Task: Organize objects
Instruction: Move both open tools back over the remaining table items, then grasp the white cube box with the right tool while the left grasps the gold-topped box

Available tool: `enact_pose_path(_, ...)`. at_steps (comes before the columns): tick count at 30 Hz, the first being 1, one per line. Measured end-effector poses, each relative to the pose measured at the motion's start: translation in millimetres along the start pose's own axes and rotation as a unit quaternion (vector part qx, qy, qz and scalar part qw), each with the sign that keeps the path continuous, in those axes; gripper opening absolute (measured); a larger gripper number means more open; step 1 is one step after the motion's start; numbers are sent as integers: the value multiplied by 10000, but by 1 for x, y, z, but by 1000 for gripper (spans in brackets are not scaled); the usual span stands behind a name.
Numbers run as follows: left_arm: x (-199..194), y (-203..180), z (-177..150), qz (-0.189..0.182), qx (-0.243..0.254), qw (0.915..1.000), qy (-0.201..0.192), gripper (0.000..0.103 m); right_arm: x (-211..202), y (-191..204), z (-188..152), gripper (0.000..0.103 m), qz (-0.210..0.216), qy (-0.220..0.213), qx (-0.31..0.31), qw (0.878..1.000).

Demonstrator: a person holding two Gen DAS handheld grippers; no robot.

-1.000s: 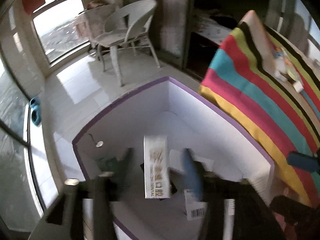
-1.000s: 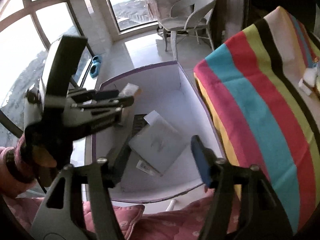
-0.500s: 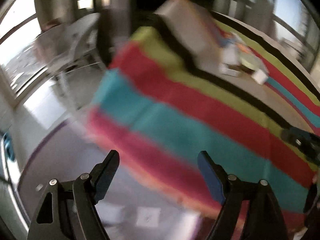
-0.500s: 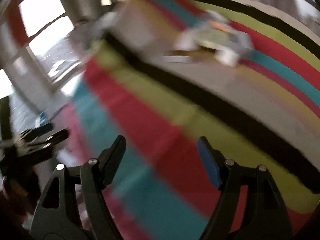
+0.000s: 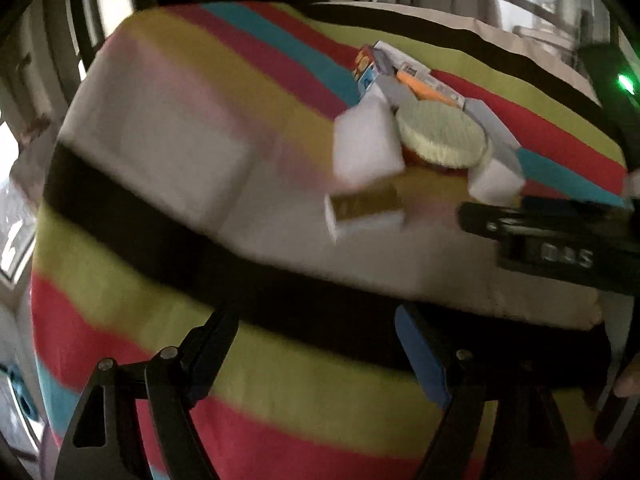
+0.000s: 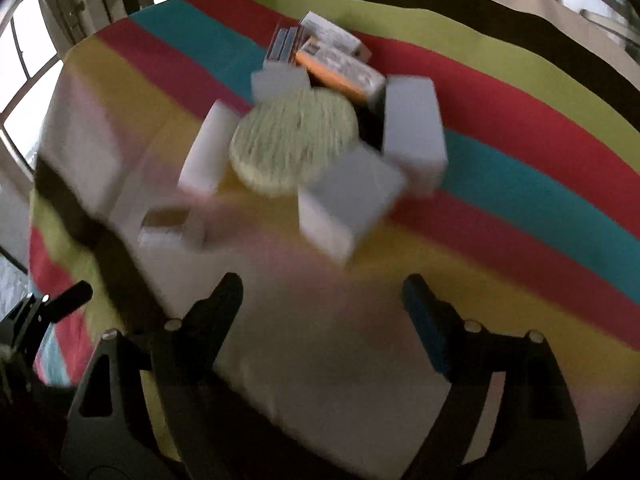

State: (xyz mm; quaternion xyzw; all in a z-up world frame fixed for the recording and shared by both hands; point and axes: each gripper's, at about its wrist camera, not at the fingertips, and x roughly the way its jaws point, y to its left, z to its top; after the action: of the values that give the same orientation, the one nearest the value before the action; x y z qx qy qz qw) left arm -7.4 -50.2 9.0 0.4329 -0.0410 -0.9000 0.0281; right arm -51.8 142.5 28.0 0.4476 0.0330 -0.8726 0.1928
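Note:
A heap of small boxes lies on the striped tablecloth. A round pale-green tin sits in the middle of the heap. Around it are white boxes, a gold-topped box and an orange carton. My left gripper hovers open and empty, short of the heap. In the right wrist view the tin, a white box and the gold-topped box lie ahead of my right gripper. Its jaws are opening with nothing between them.
The right gripper's dark frame reaches in from the right edge of the left wrist view. The left gripper's finger shows low on the left in the right wrist view. Windows stand beyond the table's far left edge.
Both grippers swung from above the white, purple-rimmed bin on the floor to above the striped table. The left one let go of a long white carton. Both sets of jaws stand wider.

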Motion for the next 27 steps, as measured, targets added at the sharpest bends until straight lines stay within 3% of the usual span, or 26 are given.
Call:
enact_pose_path(3, 10, -6, 19, -48, 169, 9998, -104, 82, 16, -3, 20, 86, -135, 0, -8, 9999)
enact_pose_path(4, 13, -9, 25, -36, 231, 9996, -132, 82, 18, -4, 24, 82, -166, -3, -40, 9999)
enact_pose_path(5, 18, -12, 31, -35, 300, 9994, -161, 82, 19, -6, 25, 56, -225, -35, -71, 9997)
enact_pose_path(9, 39, -21, 49, -158, 490, 9987, -38, 82, 6, -21, 15, 58, -356, -119, -83, 9993)
enact_pose_path(10, 40, -20, 51, -285, 432, 9987, -28, 78, 1, -25, 9, 58, -408, -116, -96, 9991)
enact_pose_path(11, 40, -20, 51, -529, 364, 9979, 23, 70, -5, -30, 2, 58, -398, -137, -66, 9991)
enact_pose_path(12, 38, -19, 50, -724, 310, 9969, 32, 48, -11, -34, -4, 58, -381, -151, -19, 9992)
enact_pose_path(21, -5, -14, 2, -923, -242, 9954, 55, 48, -55, -50, -53, 58, -358, -231, 316, 9986)
enact_pose_path(27, -29, -10, -23, -949, -453, 9944, 92, 48, -66, -35, -60, 58, -348, -165, 376, 9985)
